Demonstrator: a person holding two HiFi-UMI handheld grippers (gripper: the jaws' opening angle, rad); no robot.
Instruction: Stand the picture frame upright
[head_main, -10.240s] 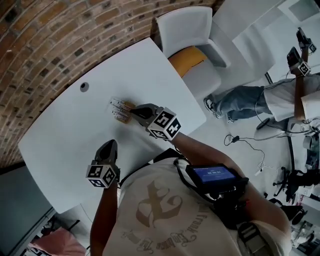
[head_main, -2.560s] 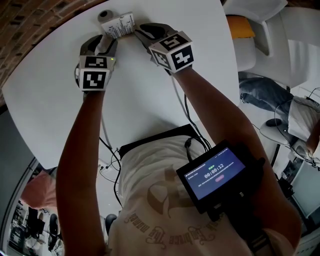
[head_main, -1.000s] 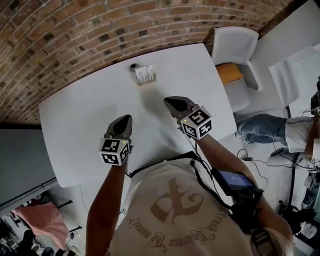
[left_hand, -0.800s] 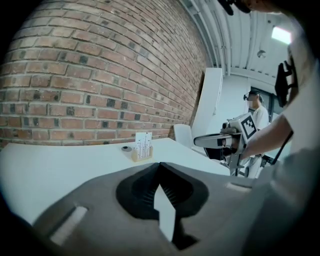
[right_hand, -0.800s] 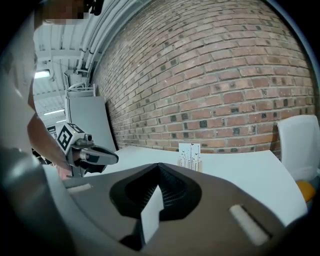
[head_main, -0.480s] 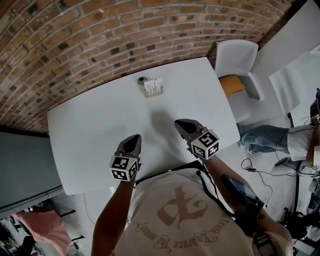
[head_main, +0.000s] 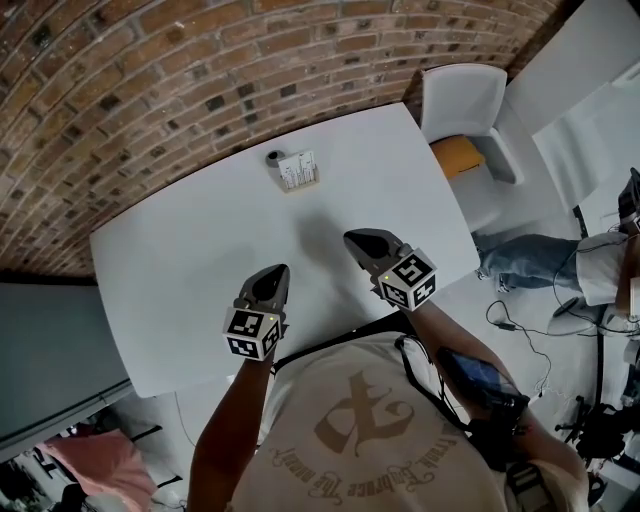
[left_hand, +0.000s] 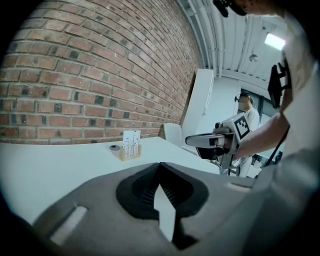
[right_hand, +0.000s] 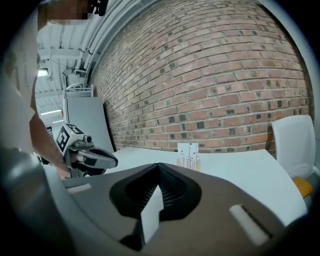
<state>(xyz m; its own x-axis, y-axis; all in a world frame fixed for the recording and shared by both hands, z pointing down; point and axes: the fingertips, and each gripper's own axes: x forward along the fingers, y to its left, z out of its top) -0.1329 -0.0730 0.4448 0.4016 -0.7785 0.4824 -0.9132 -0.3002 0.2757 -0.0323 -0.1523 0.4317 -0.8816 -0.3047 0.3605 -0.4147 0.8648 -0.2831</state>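
Grippers first, since they're closest: left gripper and right gripper both hover over the near half of the white table. Each has its jaws pressed fully together with nothing between them. They're near each other, and neither is touching anything.

Further out, well apart from both grippers, the picture frame sits close to the table's far edge, just beside a small round dark thing that I can't identify. Behind that is the brick wall.

Handling-wise, my guess is it's light and stiff, a thin flat panel that tips over easily if you nudge it high up. It could be breakable if there's a glass front, though I can't tell whether there is. I'd pinch it by the side edges or the top edge, gently, and keep the pads off the face. The smooth tabletop probably lets it slide too.

Looks: a small upright white rectangle with thin dark vertical lines, like bare stems or trees, and a tan wooden band along the bottom. From both gripper views it reads as standing upright already, so I'd say the job looks done.
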